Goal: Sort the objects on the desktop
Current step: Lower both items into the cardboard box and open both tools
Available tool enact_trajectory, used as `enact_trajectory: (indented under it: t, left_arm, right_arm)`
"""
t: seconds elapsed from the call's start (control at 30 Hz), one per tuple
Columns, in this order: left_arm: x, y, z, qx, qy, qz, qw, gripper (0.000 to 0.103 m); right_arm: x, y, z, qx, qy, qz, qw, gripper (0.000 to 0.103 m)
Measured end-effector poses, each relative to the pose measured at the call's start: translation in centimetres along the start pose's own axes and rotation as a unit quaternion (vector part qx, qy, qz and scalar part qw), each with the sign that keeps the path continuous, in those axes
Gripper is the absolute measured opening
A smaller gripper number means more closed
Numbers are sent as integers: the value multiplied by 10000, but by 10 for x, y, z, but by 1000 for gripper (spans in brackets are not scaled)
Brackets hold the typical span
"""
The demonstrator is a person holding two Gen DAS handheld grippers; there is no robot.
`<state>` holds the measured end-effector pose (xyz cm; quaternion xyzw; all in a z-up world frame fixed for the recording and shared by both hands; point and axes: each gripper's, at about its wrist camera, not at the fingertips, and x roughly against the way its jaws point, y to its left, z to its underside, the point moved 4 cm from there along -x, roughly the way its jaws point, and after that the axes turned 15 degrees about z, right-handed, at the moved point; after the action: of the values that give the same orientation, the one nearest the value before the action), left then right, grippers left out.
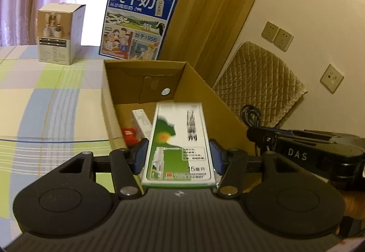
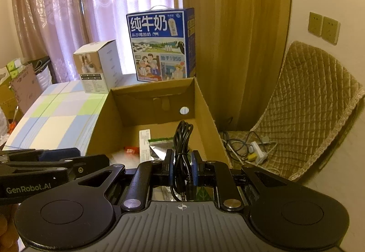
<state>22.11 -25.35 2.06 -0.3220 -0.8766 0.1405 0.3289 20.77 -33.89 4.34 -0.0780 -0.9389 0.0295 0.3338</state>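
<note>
My left gripper (image 1: 178, 154) is shut on a green and white spray medicine box (image 1: 180, 138), held flat over the open cardboard box (image 1: 200, 78). Inside that box lie a small white carton (image 1: 142, 120) and a red packet (image 1: 129, 134). My right gripper (image 2: 181, 164) is shut on a coiled black cable (image 2: 182, 138), which sticks up over the cardboard box (image 2: 205, 101). Below it inside lie a white carton (image 2: 144, 142), a silver pouch (image 2: 159, 148) and the red packet (image 2: 131, 149). The right gripper's body (image 1: 308, 151) shows at the left view's right side.
A blue milk carton (image 2: 163, 46) and a white product box (image 2: 98, 67) stand behind the cardboard box on the checked tablecloth (image 2: 57, 119). A quilted chair (image 2: 314, 106) with a power strip and cords (image 2: 255, 147) sits to the right, by the wall sockets (image 2: 324, 27).
</note>
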Motion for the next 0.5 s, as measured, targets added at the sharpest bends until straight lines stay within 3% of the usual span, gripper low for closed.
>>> enact_trajectory:
  t: [0.07,0.5]
  left_arm:
    - [-2,2,-2,-6,-21,-5,10000,61]
    - [22,23,5,-3,-132,-366,9992,61]
  right_arm:
    - [-3,0,-1,1,8,-5,10000,12]
    - [-15,14,6,5,190,-152,9997,12]
